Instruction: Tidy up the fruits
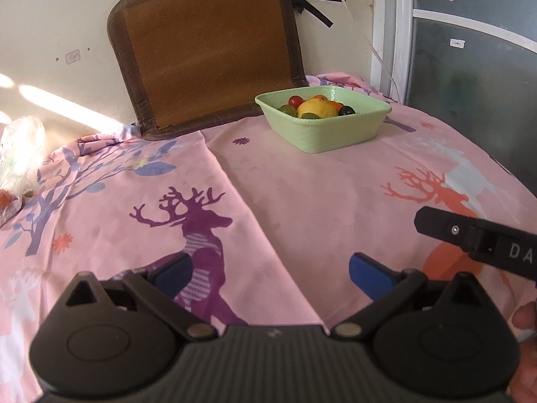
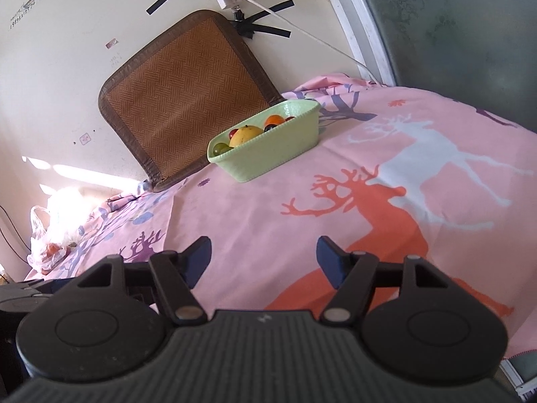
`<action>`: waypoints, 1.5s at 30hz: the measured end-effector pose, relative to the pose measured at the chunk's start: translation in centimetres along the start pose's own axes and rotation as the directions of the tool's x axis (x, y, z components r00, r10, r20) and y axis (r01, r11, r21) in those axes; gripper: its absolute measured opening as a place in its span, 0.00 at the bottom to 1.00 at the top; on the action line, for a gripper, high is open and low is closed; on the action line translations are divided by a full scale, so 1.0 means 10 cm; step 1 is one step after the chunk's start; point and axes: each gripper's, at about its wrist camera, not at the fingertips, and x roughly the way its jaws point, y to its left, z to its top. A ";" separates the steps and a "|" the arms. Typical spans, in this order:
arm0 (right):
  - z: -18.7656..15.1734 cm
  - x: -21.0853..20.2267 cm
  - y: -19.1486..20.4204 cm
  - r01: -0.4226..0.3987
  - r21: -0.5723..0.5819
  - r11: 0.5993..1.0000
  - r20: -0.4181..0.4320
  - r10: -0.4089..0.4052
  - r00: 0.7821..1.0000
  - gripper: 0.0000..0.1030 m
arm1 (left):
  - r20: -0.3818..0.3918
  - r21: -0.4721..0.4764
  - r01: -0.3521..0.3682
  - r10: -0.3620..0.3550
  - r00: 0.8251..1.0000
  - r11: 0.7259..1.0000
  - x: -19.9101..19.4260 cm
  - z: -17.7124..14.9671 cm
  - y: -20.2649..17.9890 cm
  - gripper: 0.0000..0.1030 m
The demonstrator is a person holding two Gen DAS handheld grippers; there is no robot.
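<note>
1. The fruits (image 1: 317, 107) sit heaped in a pale green basket (image 1: 335, 134), well ahead of both claws, on a surface spread with a pink cloth (image 1: 302, 201). I cannot tell whether that surface is a desk or a bed.
2. In the heap: a large yellow fruit (image 2: 245, 135) with a matte, slightly dimpled skin, an orange one (image 2: 274, 120) behind it, glossy green grapes (image 2: 220, 148), a small red round one (image 1: 295, 101) and a dark purple one (image 1: 346, 110).
3. The basket is rectangular with rounded corners, flared plastic walls and a beaded rim.
4. The left claw (image 1: 272, 273) stands wide with nothing between its blue pads. The right claw (image 2: 265, 257) is at a middling spread, also empty.
5. Step in hand, as I judge it: the approach, since nothing is gripped and both claws are far from the basket.
6. The next move calls for reaching in over the rim and picking one piece. The grapes are small, smooth and apt to roll, so they want a narrow, gentle pinch. The yellow fruit needs a wider spread.
7. The cloth is thin and soft, printed with purple, orange and white deer, and creased along a fold.
8. Behind the basket a woven brown mat (image 1: 204, 47) with a dark fabric border leans on the wall.
9. At the far left lies a crinkled clear plastic bag (image 2: 50, 235) with something red inside.
</note>
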 end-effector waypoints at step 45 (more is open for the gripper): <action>-0.03 0.05 0.02 -0.017 -0.014 1.000 -0.015 0.017 1.000 0.70 | -0.027 -0.049 -0.131 0.130 0.991 0.990 0.08 0.03 0.09 1.00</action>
